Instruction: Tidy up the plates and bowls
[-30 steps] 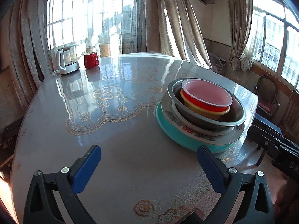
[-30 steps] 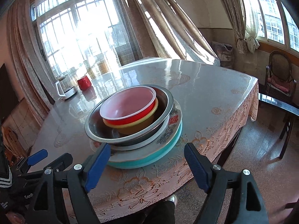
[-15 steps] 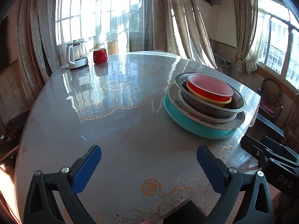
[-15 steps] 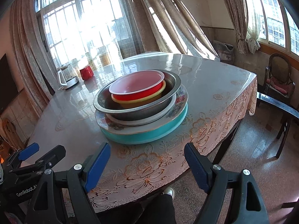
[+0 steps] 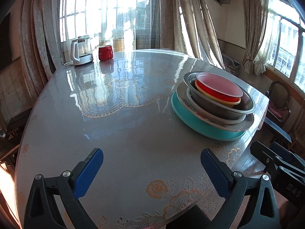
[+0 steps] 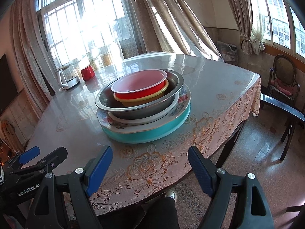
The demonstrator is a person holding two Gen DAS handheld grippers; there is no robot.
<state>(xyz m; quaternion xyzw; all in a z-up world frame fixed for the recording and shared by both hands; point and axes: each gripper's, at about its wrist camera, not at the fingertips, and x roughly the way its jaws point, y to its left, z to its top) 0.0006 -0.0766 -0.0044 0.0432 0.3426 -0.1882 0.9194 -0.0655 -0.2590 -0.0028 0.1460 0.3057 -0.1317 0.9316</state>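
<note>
One stack of dishes stands near the table's right edge: a teal plate [image 6: 152, 133] at the bottom, a floral plate [image 6: 183, 99], a white dish, a steel bowl [image 6: 137, 110], a yellow bowl [image 6: 141, 100] and a red bowl [image 6: 139, 87] with a white rim on top. The stack also shows in the left wrist view [image 5: 213, 103]. My left gripper [image 5: 151, 171] is open and empty over the table's near edge, well short of the stack. My right gripper [image 6: 150, 168] is open and empty, just off the near edge below the stack.
A glass kettle [image 5: 81, 50] and a red mug [image 5: 105, 52] stand at the table's far left. The round table [image 5: 114, 114] has a glossy cover over lace cloth. A chair [image 6: 284, 78] and a dark bench [image 6: 282, 110] stand to the right. Curtains and windows are behind.
Both grippers have drawn back toward the near edge and dropped lower, so the stack looks farther away. Both stay open and empty. The stack has not moved.
</note>
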